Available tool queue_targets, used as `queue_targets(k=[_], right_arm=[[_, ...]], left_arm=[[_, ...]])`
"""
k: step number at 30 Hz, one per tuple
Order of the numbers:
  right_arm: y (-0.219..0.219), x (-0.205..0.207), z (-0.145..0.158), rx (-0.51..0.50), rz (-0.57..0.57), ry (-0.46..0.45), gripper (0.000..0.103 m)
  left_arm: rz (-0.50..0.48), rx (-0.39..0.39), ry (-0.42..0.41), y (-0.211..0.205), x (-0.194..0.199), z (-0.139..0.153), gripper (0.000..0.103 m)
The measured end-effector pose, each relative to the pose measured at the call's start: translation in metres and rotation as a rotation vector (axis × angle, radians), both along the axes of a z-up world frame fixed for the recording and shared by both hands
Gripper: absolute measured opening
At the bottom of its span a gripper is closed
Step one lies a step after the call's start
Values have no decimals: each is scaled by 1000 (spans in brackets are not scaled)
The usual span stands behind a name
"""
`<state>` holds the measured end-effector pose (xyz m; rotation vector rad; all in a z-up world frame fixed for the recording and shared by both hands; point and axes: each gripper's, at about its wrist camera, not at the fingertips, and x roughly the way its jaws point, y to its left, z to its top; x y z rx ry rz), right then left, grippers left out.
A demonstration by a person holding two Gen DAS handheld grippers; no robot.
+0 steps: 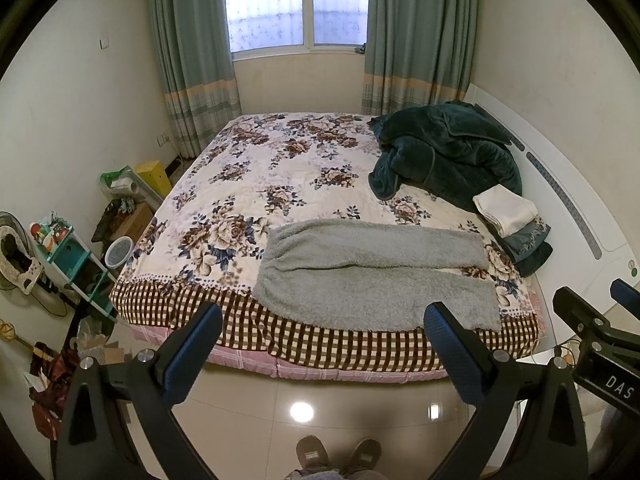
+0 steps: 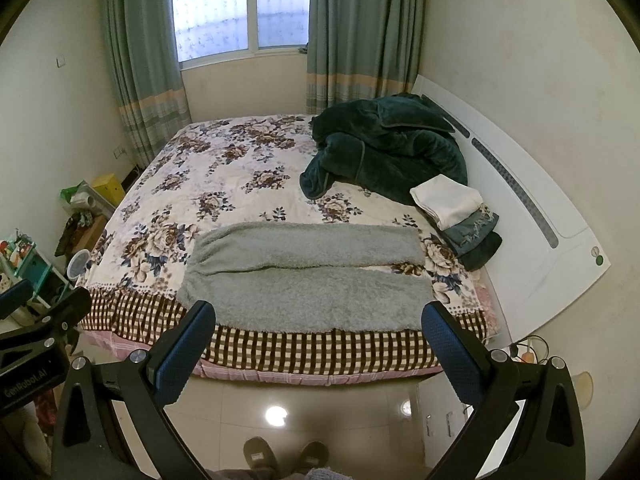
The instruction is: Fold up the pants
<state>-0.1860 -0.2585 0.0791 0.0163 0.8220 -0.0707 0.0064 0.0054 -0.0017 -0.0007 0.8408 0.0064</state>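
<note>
The wide bed with a floral quilt and checked border (image 1: 240, 184) carries the grey fluffy fleece pants (image 1: 372, 276) at its near edge, laid flat, waist to the left, the two legs running right and slightly parted. They look soft, thick, limp and light; waistband and cuffs seem the best holds. The left tool (image 1: 322, 354) and right tool (image 2: 318, 352) are both spread, empty, short of the bed.

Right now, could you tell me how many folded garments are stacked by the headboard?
3, in one pile right of the grey pants: a white one on top, denim beneath, a dark one at the bottom. More may be hidden underneath.
</note>
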Motion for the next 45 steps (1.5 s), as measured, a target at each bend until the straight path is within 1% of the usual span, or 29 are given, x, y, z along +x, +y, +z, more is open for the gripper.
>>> queue_targets(k=[5, 6, 10, 14, 19, 21, 25, 27, 30, 34, 37, 42, 45], right_arm=[[4, 0, 4, 0, 0, 1, 103], [0, -1, 0, 0, 0, 0, 103], [11, 3, 7, 5, 3, 7, 103], [13, 4, 6, 8, 4, 14, 103], [-2, 14, -6, 12, -5, 27, 103], [-19, 21, -19, 8, -16, 30, 103], [-38, 40, -35, -3, -41, 38, 103], [-58, 54, -49, -2, -46, 42, 103], [-73, 73, -63, -7, -44, 50, 103], [-92, 103, -82, -15, -54, 68, 103], [-104, 134, -97, -7, -65, 92, 103], [-121, 194, -124, -11, -107, 119, 103], [-132, 246, -147, 3, -152, 164, 103]], left_arm=[[-1, -3, 2, 0, 1, 1, 103], [-1, -2, 2, 0, 2, 1, 103], [2, -2, 3, 0, 2, 1, 103], [4, -3, 5, -1, 3, 1, 103], [15, 4, 12, -8, 9, 1, 103], [34, 15, 5, -13, 16, -2, 103], [67, 43, -13, -27, 26, -13, 103], [87, 60, -12, -35, 38, -19, 103], [105, 68, -13, -42, 52, -27, 103], [121, 78, 8, -53, 73, -41, 103], [126, 76, 34, -57, 98, -54, 103], [122, 66, 96, -64, 159, -82, 103], [119, 56, 140, -65, 204, -102, 103]])
